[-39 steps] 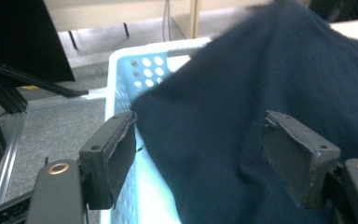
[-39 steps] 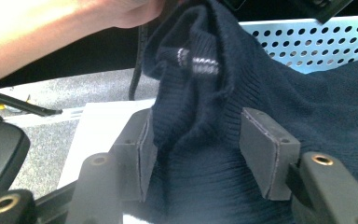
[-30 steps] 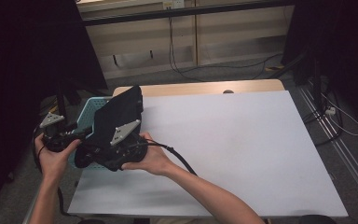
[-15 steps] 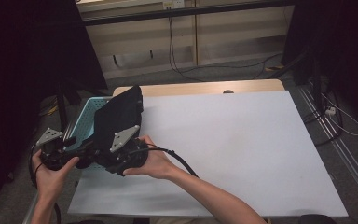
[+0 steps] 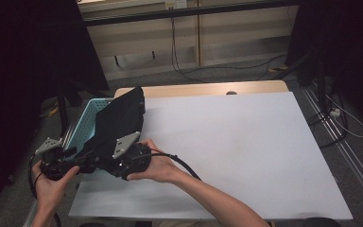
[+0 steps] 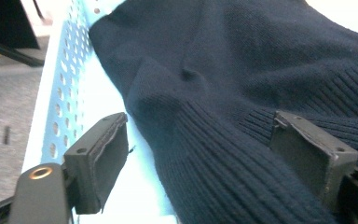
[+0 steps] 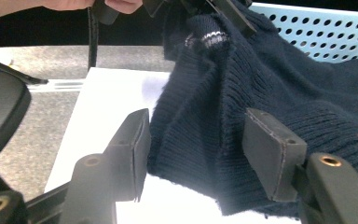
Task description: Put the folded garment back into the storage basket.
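Note:
A dark navy knit sweater [image 5: 120, 120] hangs out of a light-blue perforated basket [image 5: 87, 118] at the table's left edge. Both grippers meet at its lower hem. My left gripper [image 5: 82, 161] comes in from the left. In the left gripper view it [image 6: 205, 158] stands open, with the ribbed hem [image 6: 223, 177] lying between its pads over the basket wall [image 6: 60, 107]. My right gripper [image 5: 116, 163] is beside it. In the right gripper view it [image 7: 200, 154] is open too, and a fold of the sweater [image 7: 200, 121] hangs between its jaws.
A white sheet [image 5: 246, 151] covers the wooden table; its middle and right are bare. The basket overhangs the table's left side by a dark stand [image 5: 64, 113]. Cables [image 5: 227, 71] run on the floor behind. The right gripper's cable [image 5: 182, 163] trails over the sheet.
Both hands have moved down toward the person's side, the left one farther. The sweater's lower part has come with them and now hangs lower out of the basket.

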The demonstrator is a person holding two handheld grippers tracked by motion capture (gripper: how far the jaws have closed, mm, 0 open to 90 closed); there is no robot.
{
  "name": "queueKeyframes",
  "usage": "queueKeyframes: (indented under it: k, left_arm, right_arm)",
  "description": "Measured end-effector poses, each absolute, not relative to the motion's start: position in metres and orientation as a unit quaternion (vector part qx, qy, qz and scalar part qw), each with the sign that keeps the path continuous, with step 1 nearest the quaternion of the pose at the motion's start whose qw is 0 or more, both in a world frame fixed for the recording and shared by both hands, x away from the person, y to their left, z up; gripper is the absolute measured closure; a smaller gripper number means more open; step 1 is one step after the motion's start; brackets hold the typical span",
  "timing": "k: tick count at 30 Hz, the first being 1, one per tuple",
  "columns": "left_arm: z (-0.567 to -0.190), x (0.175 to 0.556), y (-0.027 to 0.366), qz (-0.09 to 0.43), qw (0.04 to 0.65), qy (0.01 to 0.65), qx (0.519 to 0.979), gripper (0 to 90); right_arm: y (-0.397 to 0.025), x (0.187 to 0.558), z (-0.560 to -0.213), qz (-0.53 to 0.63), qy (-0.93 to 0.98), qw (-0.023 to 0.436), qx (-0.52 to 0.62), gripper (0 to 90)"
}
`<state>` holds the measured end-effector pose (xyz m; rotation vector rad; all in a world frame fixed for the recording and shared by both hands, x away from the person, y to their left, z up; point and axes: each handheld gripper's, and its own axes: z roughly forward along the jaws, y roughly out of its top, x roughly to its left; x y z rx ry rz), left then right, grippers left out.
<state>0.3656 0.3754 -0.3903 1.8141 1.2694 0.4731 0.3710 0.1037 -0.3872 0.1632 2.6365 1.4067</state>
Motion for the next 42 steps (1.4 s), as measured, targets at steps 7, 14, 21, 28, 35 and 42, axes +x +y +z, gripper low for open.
queueKeyframes:
  k: [7, 14, 21, 28, 35, 42]
  left_arm:
    - [-0.387, 0.368, 0.375, 0.151, 0.429, 0.498, 0.738, 71.4]
    - [-0.382, 0.379, 0.386, 0.167, 0.412, 0.531, 0.722, 73.2]
    - [-0.385, 0.393, 0.397, 0.182, 0.389, 0.553, 0.713, 73.1]
    - [-0.387, 0.397, 0.404, 0.181, 0.382, 0.565, 0.708, 72.9]
    - [-0.383, 0.397, 0.409, 0.189, 0.390, 0.566, 0.701, 72.8]
    - [-0.377, 0.392, 0.416, 0.222, 0.415, 0.561, 0.681, 43.4]
  right_arm:
    - [0.108, 0.371, -0.386, 0.467, 0.879, 0.081, 0.053, 41.8]
    - [0.108, 0.374, -0.381, 0.479, 0.872, 0.084, 0.058, 39.7]
    - [0.125, 0.378, -0.386, 0.463, 0.880, 0.089, 0.051, 37.8]
    - [0.134, 0.390, -0.391, 0.453, 0.886, 0.072, 0.071, 65.8]
    - [0.138, 0.394, -0.388, 0.455, 0.887, 0.050, 0.066, 75.4]
    - [0.135, 0.400, -0.385, 0.453, 0.887, 0.050, 0.072, 85.6]
